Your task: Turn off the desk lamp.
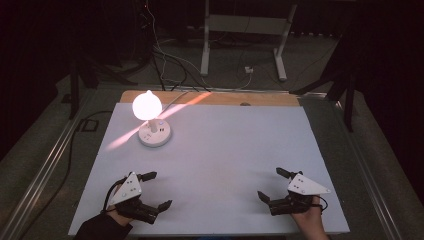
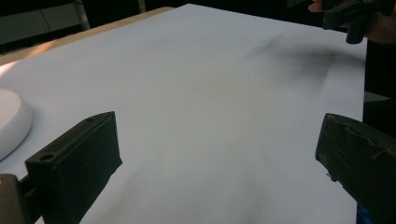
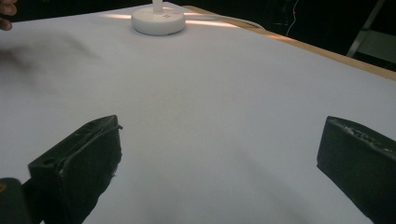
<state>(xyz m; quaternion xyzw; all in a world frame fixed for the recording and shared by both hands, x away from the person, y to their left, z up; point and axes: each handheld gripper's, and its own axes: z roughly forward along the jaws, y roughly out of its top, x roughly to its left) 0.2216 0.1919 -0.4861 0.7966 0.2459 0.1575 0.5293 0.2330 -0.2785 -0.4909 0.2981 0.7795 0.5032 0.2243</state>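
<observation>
Fingers spread wide on left gripper [image 1: 156,190], nothing between; same on right gripper [image 1: 273,185], jaws apart over bare white tabletop [image 1: 230,150]. Both at near edge, well apart. Lit table lamp [image 1: 152,122] stands far left, glowing, untouched.

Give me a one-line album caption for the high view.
Two open hand-held grippers, left gripper and right gripper, rest near a glowing lamp.
</observation>
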